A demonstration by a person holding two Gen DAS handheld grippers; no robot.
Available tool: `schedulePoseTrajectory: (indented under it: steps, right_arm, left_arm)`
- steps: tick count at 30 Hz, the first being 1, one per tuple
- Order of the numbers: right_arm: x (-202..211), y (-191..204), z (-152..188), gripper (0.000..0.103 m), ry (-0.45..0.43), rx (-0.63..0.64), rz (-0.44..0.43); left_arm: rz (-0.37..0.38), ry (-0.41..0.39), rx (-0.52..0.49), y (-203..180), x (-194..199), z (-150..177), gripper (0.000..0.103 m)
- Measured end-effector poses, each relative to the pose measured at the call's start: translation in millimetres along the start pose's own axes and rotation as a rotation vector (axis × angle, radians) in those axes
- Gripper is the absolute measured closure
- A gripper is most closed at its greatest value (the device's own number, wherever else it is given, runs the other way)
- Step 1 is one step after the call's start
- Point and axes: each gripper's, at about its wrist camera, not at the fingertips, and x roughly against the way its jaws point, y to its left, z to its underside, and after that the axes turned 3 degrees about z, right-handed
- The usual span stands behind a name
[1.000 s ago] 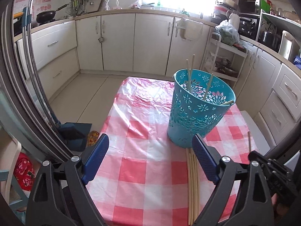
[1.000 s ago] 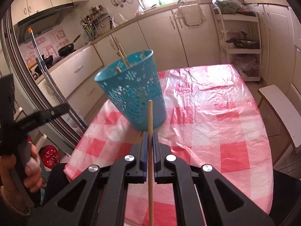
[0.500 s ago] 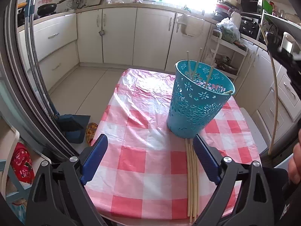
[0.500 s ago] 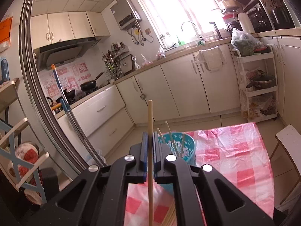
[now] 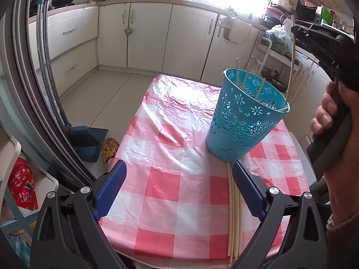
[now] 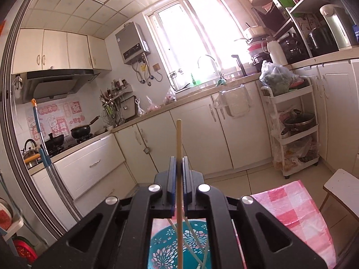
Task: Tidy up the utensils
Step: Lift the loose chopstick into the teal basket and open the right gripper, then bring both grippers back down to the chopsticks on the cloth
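Right hand-held gripper (image 6: 179, 168) has lifted its chopstick (image 6: 178, 139) above the basket (image 6: 179, 244).

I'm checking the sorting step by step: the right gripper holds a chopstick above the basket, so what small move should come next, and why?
Probably lower the right gripper until the chopstick slides into the blue basket, then open the jaws. The stick hangs upright over the basket's mouth, where other chopsticks already stand.

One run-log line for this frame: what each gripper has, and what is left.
right gripper: shut on chopstick, above basket | left gripper: open, empty | chopsticks on table: remaining
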Motion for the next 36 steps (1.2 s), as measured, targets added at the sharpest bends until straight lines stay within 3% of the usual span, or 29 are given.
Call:
schedulePoseTrajectory:
  steps: [12,15,23,28,31,33,36]
  right_arm:
    - [-7,5,28,0.097,0.107,0.099,0.019]
    - [-3,3,31,0.083,0.129,0.107,0.017]
    - [52,5,21,0.070,0.083,0.116,-0.006]
    - [95,6,35,0.065,0.092,0.134,-0.007]
    - [105,1,57,0.065,0.166,0.137,0.015]
    - [101,-4,80,0.065,0.260,0.134,0.027]
    - [81,-13,121,0.079,0.438,0.139,0.047]
  left_arm:
    - [0.004,0.009,0.021,4,-3,3,0.011]
    - [0.006,0.008,0.020,2,-1,3,0.011]
    - [0.001,-0.010,0.019,2,9,5,0.010]
    - [-0.003,-0.016,0.024,3,13,7,0.009]
    - [-0.003,-0.014,0.025,3,14,8,0.008]
    - [-0.003,-0.012,0.028,3,15,9,0.008]
    - [-0.002,-0.009,0.026,3,17,12,0.008]
